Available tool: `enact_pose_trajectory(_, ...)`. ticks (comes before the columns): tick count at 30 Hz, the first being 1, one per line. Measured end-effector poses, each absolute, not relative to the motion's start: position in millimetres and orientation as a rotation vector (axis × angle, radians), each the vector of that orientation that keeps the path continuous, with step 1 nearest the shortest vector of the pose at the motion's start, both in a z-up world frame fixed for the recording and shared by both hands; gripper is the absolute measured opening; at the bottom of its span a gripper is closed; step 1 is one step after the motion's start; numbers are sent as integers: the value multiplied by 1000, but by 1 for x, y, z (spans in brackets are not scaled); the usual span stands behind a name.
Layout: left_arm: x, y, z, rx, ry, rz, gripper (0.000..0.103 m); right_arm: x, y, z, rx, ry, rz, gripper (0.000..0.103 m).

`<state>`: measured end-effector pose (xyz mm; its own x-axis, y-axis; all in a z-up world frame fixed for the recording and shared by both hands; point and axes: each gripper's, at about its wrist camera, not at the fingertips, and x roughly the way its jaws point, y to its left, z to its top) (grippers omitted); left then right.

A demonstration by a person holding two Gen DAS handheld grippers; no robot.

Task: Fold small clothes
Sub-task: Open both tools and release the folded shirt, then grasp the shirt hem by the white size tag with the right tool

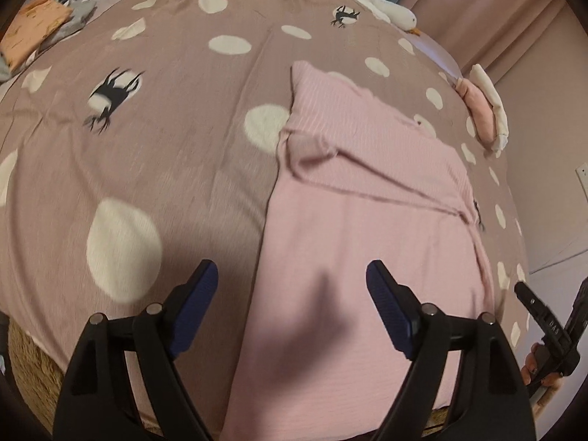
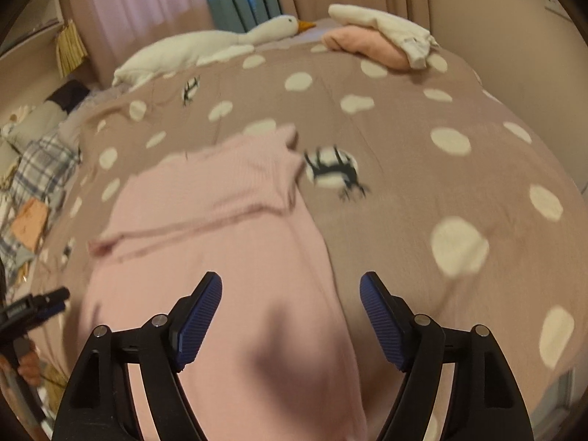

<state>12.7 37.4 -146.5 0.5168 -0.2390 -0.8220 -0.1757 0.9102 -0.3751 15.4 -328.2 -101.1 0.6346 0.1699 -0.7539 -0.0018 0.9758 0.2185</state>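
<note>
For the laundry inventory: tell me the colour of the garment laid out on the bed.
Pale pink garment, plain with a fine ribbed texture; the left wrist view shows it best.

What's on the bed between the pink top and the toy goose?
Only bare spotted blanket lies between the pink top and the goose; the right wrist view shows it.

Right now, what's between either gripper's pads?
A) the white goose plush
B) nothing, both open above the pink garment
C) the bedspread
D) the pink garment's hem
B: the left gripper and right gripper stand open and empty above the pink garment, which lies flat on the dotted bedspread.
</note>
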Motion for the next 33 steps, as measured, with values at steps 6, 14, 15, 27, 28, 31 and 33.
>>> enact_pose_trajectory(6, -7, 36, -165, -484, 1067, -97, 83, -14, -331, -126, 165, 938, 49, 78)
enact_pose_trajectory(14, -24, 29, -173, -467, 1073, -111, 82, -42, -336, -144, 189, 957, 52, 89)
enact_pose_trajectory(15, -24, 29, -174, -488, 1077, -127, 82, -43, -337, -144, 196, 957, 54, 89)
enact_pose_trajectory(27, -32, 26, -178, -502, 1105, -165, 71, -55, -346, -162, 257, 1003, 48, 89)
enact_pose_trajectory(28, -33, 26, -179, -496, 1108, -167, 69, -56, -346, -163, 252, 1008, 48, 89)
enact_pose_trajectory(31, -36, 23, -180, -487, 1117, -187, 68, -60, -345, -167, 257, 1026, 51, 89)
enact_pose_trajectory(33, -38, 22, -180, -480, 1120, -194, 66, -62, -344, -167, 261, 1033, 59, 88)
